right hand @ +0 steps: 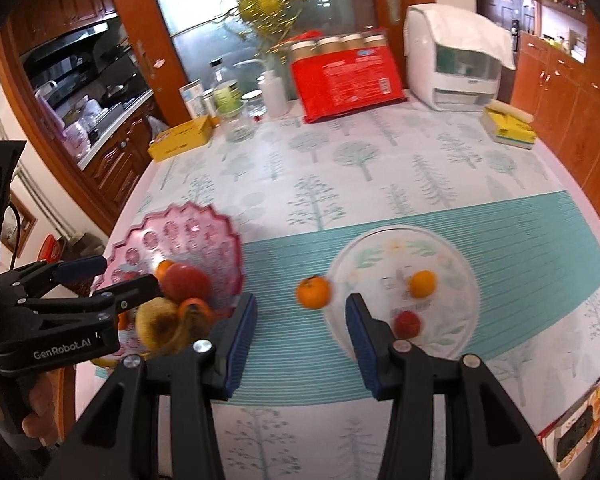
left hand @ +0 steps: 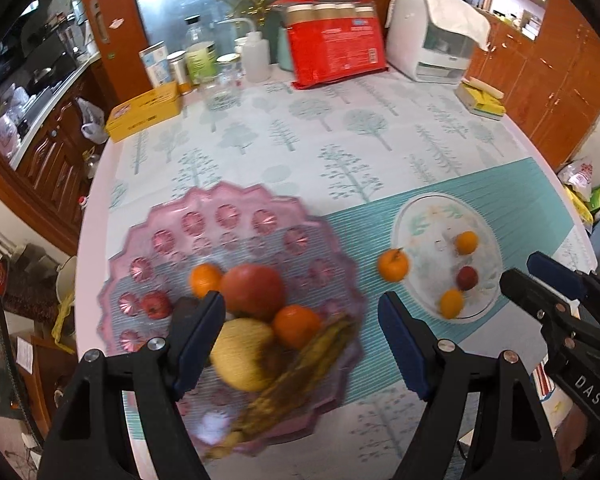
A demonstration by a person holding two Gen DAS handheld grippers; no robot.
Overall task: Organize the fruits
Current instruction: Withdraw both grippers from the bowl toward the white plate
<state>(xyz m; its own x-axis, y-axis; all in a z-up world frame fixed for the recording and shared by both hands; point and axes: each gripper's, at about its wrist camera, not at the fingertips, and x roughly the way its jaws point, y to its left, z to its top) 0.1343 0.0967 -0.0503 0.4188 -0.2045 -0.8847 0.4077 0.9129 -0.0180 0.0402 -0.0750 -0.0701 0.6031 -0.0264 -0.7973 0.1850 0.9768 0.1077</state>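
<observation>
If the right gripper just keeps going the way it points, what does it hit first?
Probably bare tablecloth, between the loose orange and the clear plate; the right gripper holds nothing. Depth is uncertain.

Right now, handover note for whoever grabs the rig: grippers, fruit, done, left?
Left gripper: open, nothing held, over the pink scalloped dish.
Right gripper: open, nothing held, over the table between the dish and the clear floral plate.
Pink dish holds a red apple, oranges, a yellow pear-like fruit, bananas and a small red fruit.
Clear plate holds two small orange fruits and one small red fruit.
One tangerine sits loose on the tablecloth, beside the clear plate.
Done: cannot tell which fruit was moved.
Left: probably plate the loose tangerine; the sorting rule is unclear.
</observation>
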